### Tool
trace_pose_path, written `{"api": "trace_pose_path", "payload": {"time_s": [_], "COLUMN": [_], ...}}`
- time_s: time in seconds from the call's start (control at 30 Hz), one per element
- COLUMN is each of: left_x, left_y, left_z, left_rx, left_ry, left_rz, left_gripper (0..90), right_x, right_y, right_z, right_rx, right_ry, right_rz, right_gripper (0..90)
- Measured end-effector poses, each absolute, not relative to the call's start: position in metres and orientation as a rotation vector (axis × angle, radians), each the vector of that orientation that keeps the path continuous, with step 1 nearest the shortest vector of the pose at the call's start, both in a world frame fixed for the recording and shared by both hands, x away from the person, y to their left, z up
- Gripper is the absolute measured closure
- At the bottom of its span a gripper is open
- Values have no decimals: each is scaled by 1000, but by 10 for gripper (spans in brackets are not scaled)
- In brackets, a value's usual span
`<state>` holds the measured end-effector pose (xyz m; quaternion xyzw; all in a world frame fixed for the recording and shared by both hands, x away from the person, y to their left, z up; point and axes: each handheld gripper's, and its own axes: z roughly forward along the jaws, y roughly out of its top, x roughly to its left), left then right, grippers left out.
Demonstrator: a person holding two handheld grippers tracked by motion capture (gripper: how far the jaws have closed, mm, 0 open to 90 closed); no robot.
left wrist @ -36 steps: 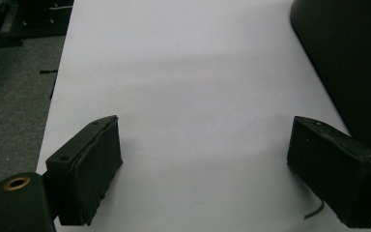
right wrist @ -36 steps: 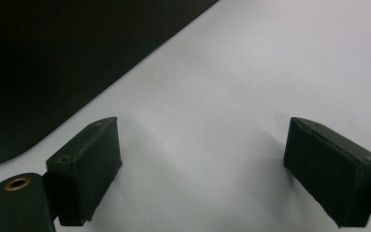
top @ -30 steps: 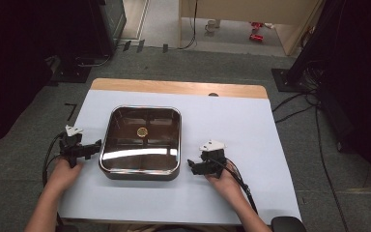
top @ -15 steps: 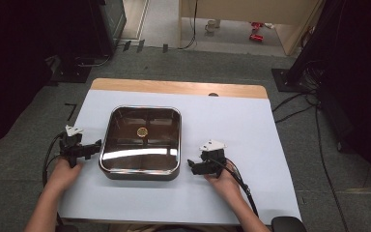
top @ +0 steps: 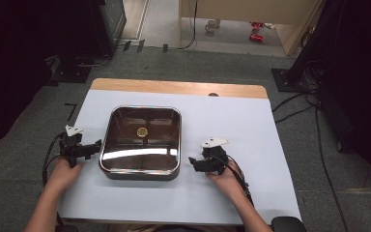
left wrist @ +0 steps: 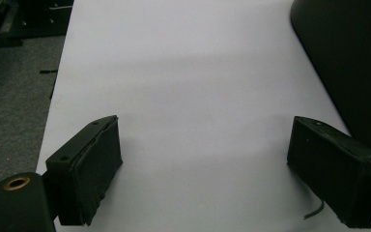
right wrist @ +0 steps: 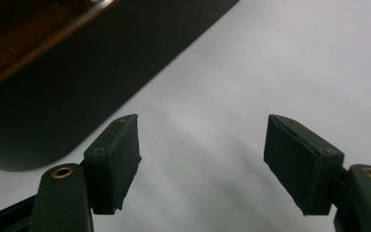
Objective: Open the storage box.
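**2 grippers flanked the steel basin, neither yet on it**

A square stainless basin (top: 140,141) with a brass drain at its middle sat on the white sheet (top: 251,125) covering the table, a little left of centre and nearer the person's edge. The left gripper (top: 95,145) lay just beside the basin's left wall, its jaws spread wide over bare sheet with nothing between them; in the left gripper view the basin's dark side (left wrist: 348,58) stood off to the right of the jaws. The right gripper (top: 193,162) rested near the basin's near-right corner, not touching it. Its jaws were closing, partly drawn in, again with only white sheet between them; the right gripper view showed the rounded corner of the basin (right wrist: 77,82) ahead and to the left.

I judged this the approach step: both hands were placed at either side, ready to take the basin by its rim. The next move would call for each gripper to slide in and straddle the thin rim, then close together so the basin would lift level rather than tip.
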<state>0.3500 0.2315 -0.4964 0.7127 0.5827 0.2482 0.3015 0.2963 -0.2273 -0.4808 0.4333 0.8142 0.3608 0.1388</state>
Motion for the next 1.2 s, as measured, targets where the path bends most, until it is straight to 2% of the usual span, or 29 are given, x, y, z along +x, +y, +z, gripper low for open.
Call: {"api": "trace_pose_path", "payload": {"time_s": [0.43, 1.2], "left_x": [350, 350], "left_y": [231, 232], "left_z": [-497, -497], "left_rx": [1890, 1889], "left_ry": [1545, 1545], "left_rz": [659, 659], "left_gripper": [119, 119], "right_x": [288, 323], "right_y": [-223, -181], "right_z": [-447, -412], "right_rx": [1153, 1032], "right_ry": [2347, 2376], "right_rz": [1150, 1212], "right_gripper": [282, 341]}}
